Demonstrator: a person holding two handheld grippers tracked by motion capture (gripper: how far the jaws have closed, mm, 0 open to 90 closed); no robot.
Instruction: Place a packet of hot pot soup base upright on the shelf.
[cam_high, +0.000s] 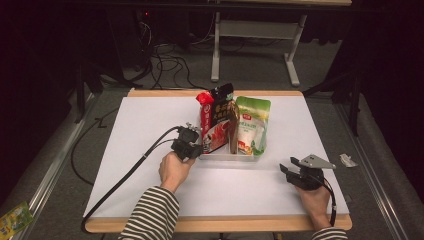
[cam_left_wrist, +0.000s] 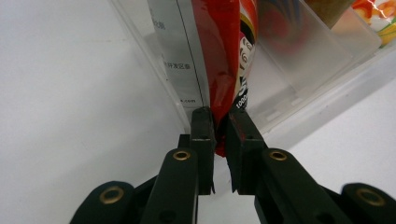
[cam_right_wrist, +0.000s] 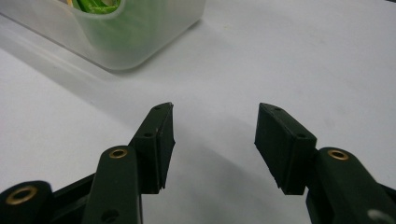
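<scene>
A clear plastic bin (cam_high: 231, 155) stands mid-table and holds upright snack pouches: a red packet (cam_high: 204, 109) at its left end, a dark one (cam_high: 223, 100) and a green-and-white one (cam_high: 253, 122). My left gripper (cam_high: 198, 148) is at the bin's near left corner. In the left gripper view its jaws (cam_left_wrist: 220, 125) pinch the lower edge of the red packet (cam_left_wrist: 219, 60) beside the bin wall (cam_left_wrist: 306, 60). My right gripper (cam_high: 286, 168) rests on the table right of the bin, and its jaws (cam_right_wrist: 215, 126) stand open over bare white surface.
The bin's rounded corner (cam_right_wrist: 121, 44) with green packaging inside lies ahead and to the left of the right jaws. A white sheet (cam_high: 150, 125) covers the wooden table. A cable (cam_high: 125, 175) trails from the left gripper to the front left edge.
</scene>
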